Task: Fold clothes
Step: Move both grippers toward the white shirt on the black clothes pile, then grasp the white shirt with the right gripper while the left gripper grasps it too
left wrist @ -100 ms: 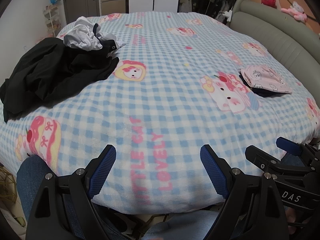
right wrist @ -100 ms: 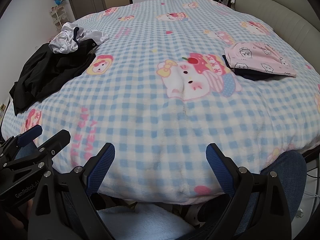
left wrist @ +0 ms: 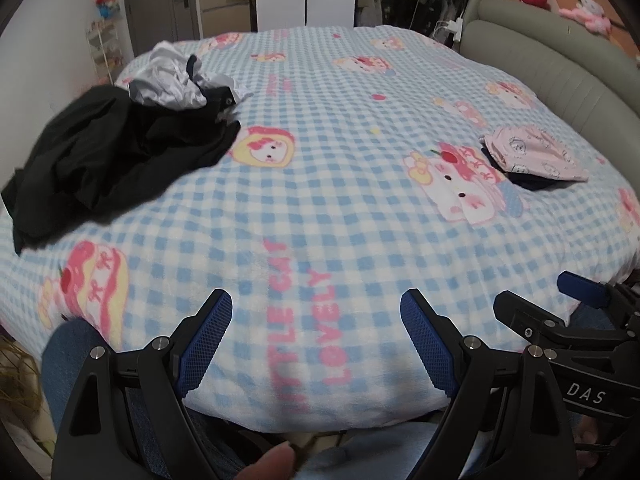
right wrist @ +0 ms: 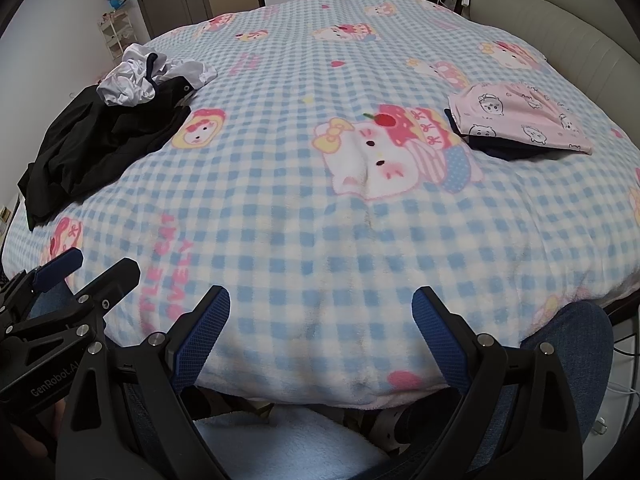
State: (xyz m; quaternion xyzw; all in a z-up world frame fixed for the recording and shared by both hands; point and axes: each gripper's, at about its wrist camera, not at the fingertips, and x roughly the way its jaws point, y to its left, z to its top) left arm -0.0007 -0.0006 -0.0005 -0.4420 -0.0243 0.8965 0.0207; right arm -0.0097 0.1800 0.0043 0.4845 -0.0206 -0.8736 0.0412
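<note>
A crumpled black garment (left wrist: 112, 156) (right wrist: 100, 140) lies at the left of the bed, with a bunched white garment (left wrist: 172, 80) (right wrist: 140, 76) on its far end. At the right, a folded pink cartoon-print garment (left wrist: 536, 154) (right wrist: 520, 116) rests on a dark folded piece (right wrist: 504, 150). My left gripper (left wrist: 316, 320) hangs open over the near edge of the blanket, nothing between its blue pads. My right gripper (right wrist: 320, 316) is also open and empty, at the same near edge. Each gripper shows at the other view's lower corner.
A blue-and-white checked cartoon blanket (left wrist: 328, 184) (right wrist: 320, 220) covers the bed. A grey-green padded headboard (left wrist: 560, 56) curves along the right. A door, cabinets and a shelf rack (left wrist: 104, 52) stand beyond the far side. Legs in jeans (right wrist: 560, 340) press against the near edge.
The left wrist view has shifted slightly, so the bed contents sit a little more to the right. Both grippers stay open; the clothes have not moved.
</note>
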